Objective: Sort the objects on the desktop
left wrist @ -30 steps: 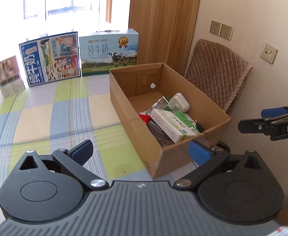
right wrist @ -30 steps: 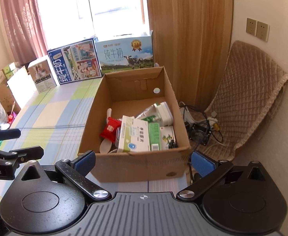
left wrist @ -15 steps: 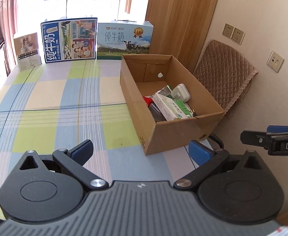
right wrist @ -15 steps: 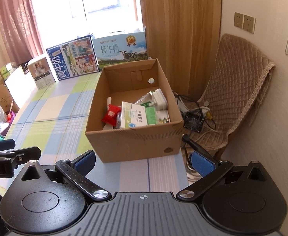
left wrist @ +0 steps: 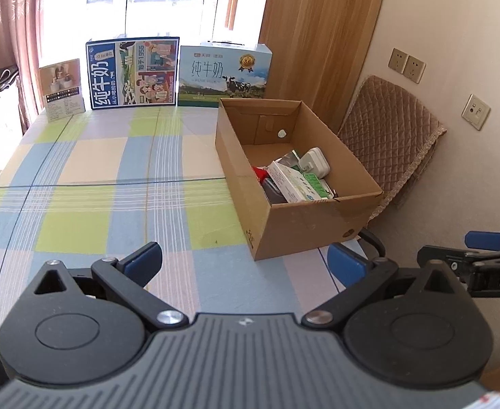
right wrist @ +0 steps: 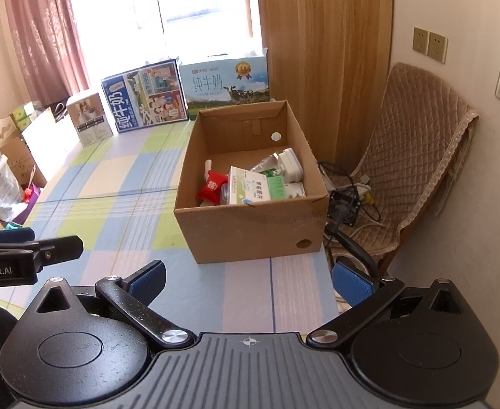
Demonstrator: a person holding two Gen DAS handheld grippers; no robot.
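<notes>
An open cardboard box (left wrist: 304, 228) (right wrist: 250, 228) stands at the right edge of the checked tablecloth (left wrist: 113, 177). It holds a white and green carton (right wrist: 250, 187), a red packet (right wrist: 212, 185), a white charger (right wrist: 292, 165) and other small items. My left gripper (left wrist: 245, 260) is open and empty, well back from the box over the table's near part. My right gripper (right wrist: 248, 277) is open and empty, in front of the box. Each gripper shows at the edge of the other's view.
Two milk cartons (left wrist: 222, 75) and a small display box (left wrist: 64, 88) stand along the far table edge by the window. A padded chair (right wrist: 413, 156) stands right of the table, with a small fan and cables (right wrist: 345, 201) on the floor. Bags and boxes (right wrist: 8, 156) lie left.
Both grippers have pulled back and up from the box, so it looks smaller and farther. Both stayed open and empty.
</notes>
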